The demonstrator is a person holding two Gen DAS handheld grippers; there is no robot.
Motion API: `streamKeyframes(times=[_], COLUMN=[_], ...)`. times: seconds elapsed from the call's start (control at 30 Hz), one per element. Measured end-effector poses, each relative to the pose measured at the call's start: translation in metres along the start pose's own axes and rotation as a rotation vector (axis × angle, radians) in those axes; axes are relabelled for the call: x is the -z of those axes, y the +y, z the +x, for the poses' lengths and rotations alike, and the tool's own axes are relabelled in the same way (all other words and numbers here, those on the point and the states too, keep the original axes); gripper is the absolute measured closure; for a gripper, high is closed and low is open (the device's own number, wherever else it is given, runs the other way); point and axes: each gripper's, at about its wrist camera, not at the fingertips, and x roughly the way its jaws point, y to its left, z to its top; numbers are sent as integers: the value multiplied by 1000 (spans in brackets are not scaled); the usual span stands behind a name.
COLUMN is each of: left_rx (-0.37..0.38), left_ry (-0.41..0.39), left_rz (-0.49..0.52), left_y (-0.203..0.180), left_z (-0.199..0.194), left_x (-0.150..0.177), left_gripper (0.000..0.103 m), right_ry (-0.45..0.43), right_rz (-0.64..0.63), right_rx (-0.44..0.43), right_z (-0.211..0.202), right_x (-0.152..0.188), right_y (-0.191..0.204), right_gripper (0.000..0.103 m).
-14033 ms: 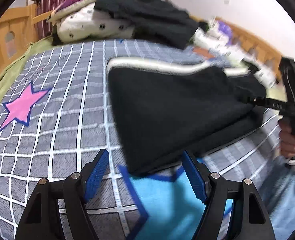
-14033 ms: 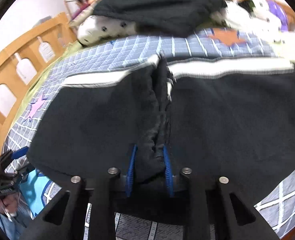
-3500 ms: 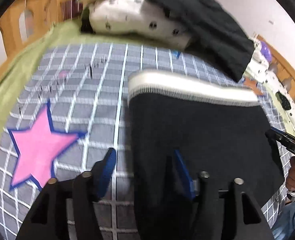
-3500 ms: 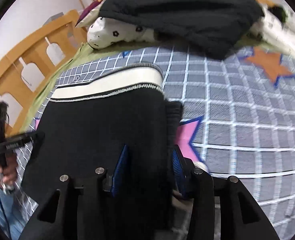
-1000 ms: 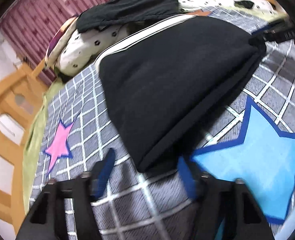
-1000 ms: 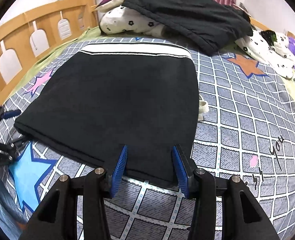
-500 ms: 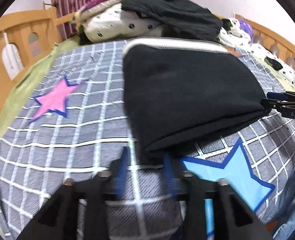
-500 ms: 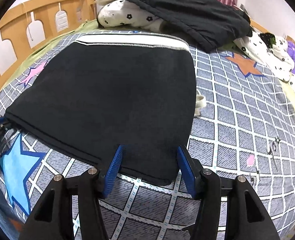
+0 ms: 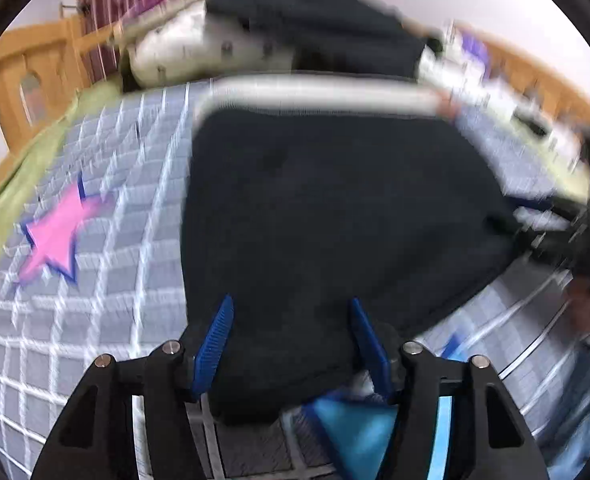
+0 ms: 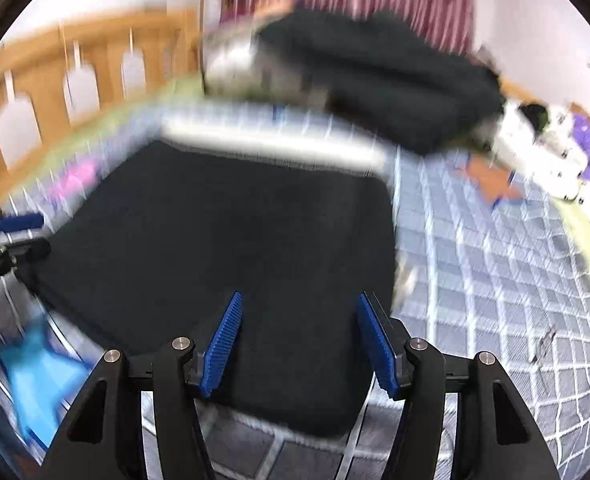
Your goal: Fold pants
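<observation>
— Where are the pants (image 9: pixel 327 216) now?

— Flat on the quilt (image 9: pixel 107 264), folded into a black slab. The white waistband (image 9: pixel 319 98) lies at the far end, toward twelve o'clock in the left wrist view, and the near fold reaches right down to the tongs at six.

— And the left gripper (image 9: pixel 291 344)?

— Its jaws stand apart, one blue pad (image 9: pixel 215 340) at each side of the near corner of the cloth. The fabric lies between them, but nothing is pinched.

— The right gripper (image 10: pixel 301 340)?

— Also spread wide. Its pads (image 10: pixel 375 344) straddle the near right corner of the pants (image 10: pixel 235 256), with the black cloth running under and between them. From the left side you see that tool at about three o'clock, blurred, at the slab's right edge.

— Anything else on the bed?

— A pink star (image 9: pixel 57 232) on the quilt at nine o'clock from the left camera, and a light blue star (image 9: pixel 355 428) at six, partly under the near fold. At twelve, past the waistband, a pillow (image 9: pixel 199 50) with a black garment (image 9: pixel 323 36) heaped on it. The right camera shows an orange star (image 10: pixel 491 180) at two o'clock and the wooden rail (image 10: pixel 67 76) from nine to eleven.

— Sharp enough to tell more?

— No, both views are smeared with motion.
</observation>
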Motion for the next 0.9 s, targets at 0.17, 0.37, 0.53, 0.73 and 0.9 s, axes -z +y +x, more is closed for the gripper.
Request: streamKeyframes(times=[0.17, 0.37, 0.53, 0.73, 0.9], left_rx=[-13, -28, -29, -45, 19], left_ry=[-42, -40, -35, -67, -101], left_rz=[18, -27, -49, -79, -92], left_y=[-5, -2, -2, 0, 1], left_z=[-9, -5, -6, -14, -38], left_x=[10, 5, 2, 2, -18], left_gripper=[40, 28, 27, 37, 44], right_ry=[-3, -18, -63, -110, -155], right_rz=[27, 11, 56, 180, 240], right_rx=[-46, -11, -13, -59, -85], right_z=[-7, -11, -25, -50, -84], right_x=[9, -7, -28, -36, -47], right_y=[-6, 2, 2, -9, -22], right_gripper=[39, 36, 39, 54, 62])
